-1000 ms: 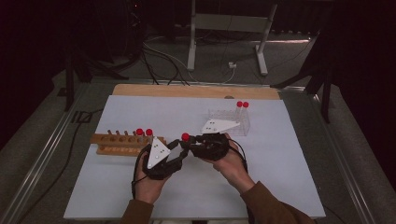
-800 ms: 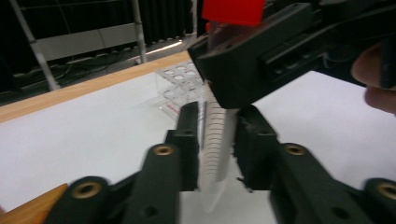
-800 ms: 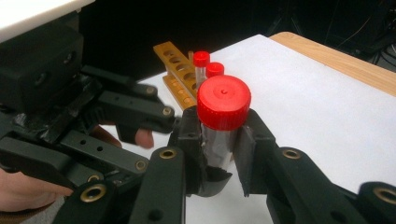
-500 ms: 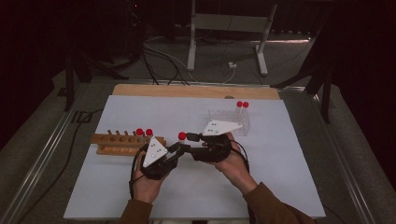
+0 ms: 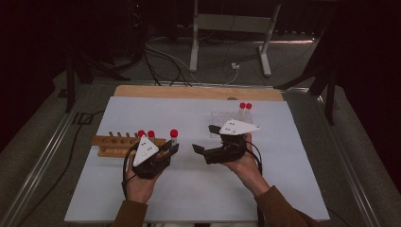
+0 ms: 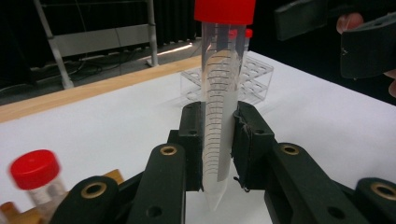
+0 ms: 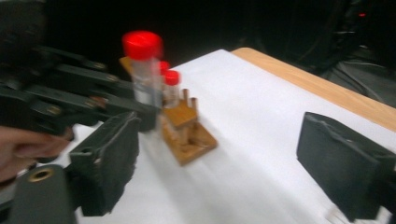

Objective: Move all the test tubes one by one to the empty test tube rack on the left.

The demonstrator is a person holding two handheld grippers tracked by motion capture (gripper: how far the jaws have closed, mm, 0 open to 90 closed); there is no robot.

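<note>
A clear tube with a red cap (image 6: 218,112) stands upright between the pads of my left gripper (image 6: 219,149), which is shut on it. In the high view that tube (image 5: 174,137) rises from the left gripper (image 5: 173,148), just right of the wooden rack (image 5: 111,145). My right gripper (image 5: 203,138) sits a short way to the right, facing the tube. Its jaws have just been opening and stand wide with nothing between them (image 7: 226,168). From the right gripper view the held tube (image 7: 144,77) shows ahead on the left, in front of the wooden rack (image 7: 187,133).
Two red-capped tubes (image 5: 146,134) stand at the wooden rack's right end; its other holes hold none. A clear plastic rack (image 5: 226,117) with two capped tubes (image 5: 245,108) stands behind the right hand. The white mat (image 5: 198,189) lies on the wooden table (image 5: 189,92).
Both grippers met at the tube a second ago. The right gripper has let go, opened and drawn back to the right. The left gripper keeps the tube and has shifted slightly left.
</note>
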